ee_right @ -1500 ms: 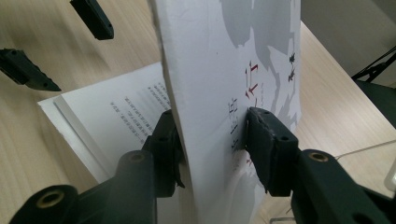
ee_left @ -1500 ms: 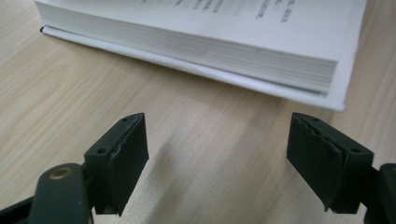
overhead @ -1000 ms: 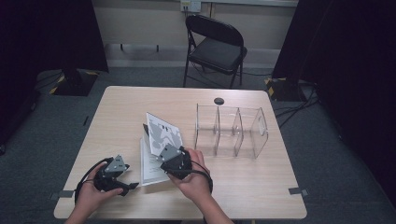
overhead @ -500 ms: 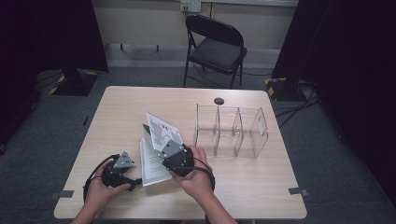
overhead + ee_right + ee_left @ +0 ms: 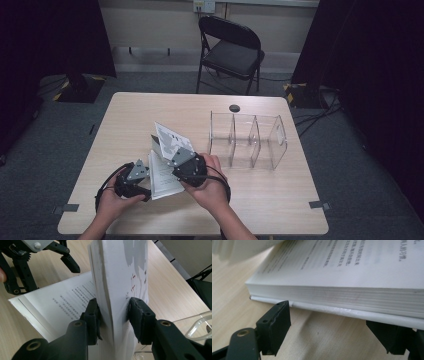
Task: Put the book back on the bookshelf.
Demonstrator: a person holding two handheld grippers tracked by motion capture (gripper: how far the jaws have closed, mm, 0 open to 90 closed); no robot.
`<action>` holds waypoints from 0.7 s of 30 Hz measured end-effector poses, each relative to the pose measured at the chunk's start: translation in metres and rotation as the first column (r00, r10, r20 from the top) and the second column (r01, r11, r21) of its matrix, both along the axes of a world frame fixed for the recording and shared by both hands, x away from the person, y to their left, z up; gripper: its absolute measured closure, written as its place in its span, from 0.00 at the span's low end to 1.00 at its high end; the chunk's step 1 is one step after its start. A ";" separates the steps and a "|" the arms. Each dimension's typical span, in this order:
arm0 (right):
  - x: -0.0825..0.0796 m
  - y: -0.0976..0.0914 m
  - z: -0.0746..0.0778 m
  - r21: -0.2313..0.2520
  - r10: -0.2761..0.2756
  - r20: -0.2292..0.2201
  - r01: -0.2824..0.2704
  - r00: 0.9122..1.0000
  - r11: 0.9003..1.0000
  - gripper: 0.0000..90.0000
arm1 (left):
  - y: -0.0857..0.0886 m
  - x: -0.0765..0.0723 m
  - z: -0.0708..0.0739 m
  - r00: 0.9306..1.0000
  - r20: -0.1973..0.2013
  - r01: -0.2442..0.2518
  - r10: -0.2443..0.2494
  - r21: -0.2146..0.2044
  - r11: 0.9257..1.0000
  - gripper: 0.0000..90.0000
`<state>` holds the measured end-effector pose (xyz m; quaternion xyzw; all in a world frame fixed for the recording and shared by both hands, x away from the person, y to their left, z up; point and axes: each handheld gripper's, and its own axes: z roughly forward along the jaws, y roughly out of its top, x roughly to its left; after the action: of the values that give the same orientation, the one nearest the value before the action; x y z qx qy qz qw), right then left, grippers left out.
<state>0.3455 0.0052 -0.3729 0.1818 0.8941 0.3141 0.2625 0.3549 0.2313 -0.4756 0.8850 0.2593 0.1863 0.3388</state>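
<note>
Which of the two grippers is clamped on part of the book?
The right gripper: its jaws pinch the book's raised cover and pages. The left gripper stands open at its edge.

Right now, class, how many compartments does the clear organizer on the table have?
3, side by side in the clear organizer to the right of the open book: a left, a middle and a right one, split by two clear dividers. All look empty.

Left gripper (image 5: 145,186): black two-jaw tool in the left hand (image 5: 112,202), jaws spread apart with nothing clamped, tips at the edge of the open white book (image 5: 162,172).
Right gripper (image 5: 113,312): black jaws clamped on the book's raised cover and pages.
</note>
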 end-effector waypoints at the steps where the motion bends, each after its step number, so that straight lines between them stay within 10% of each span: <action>1: 0.001 0.001 0.004 -0.001 0.005 -0.004 -0.005 1.000 1.000 0.68 | 0.000 -0.001 0.004 1.000 0.023 -0.003 0.003 -0.002 1.000 0.21; 21: 0.005 0.014 0.019 -0.074 0.039 -0.030 -0.041 0.999 0.996 0.67 | -0.010 -0.009 0.029 0.982 0.164 0.094 -0.098 0.029 0.995 0.28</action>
<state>0.3506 0.0191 -0.3539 0.1583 0.9123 0.2830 0.2501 0.3456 0.2213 -0.4468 0.8816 0.1851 0.2454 0.3582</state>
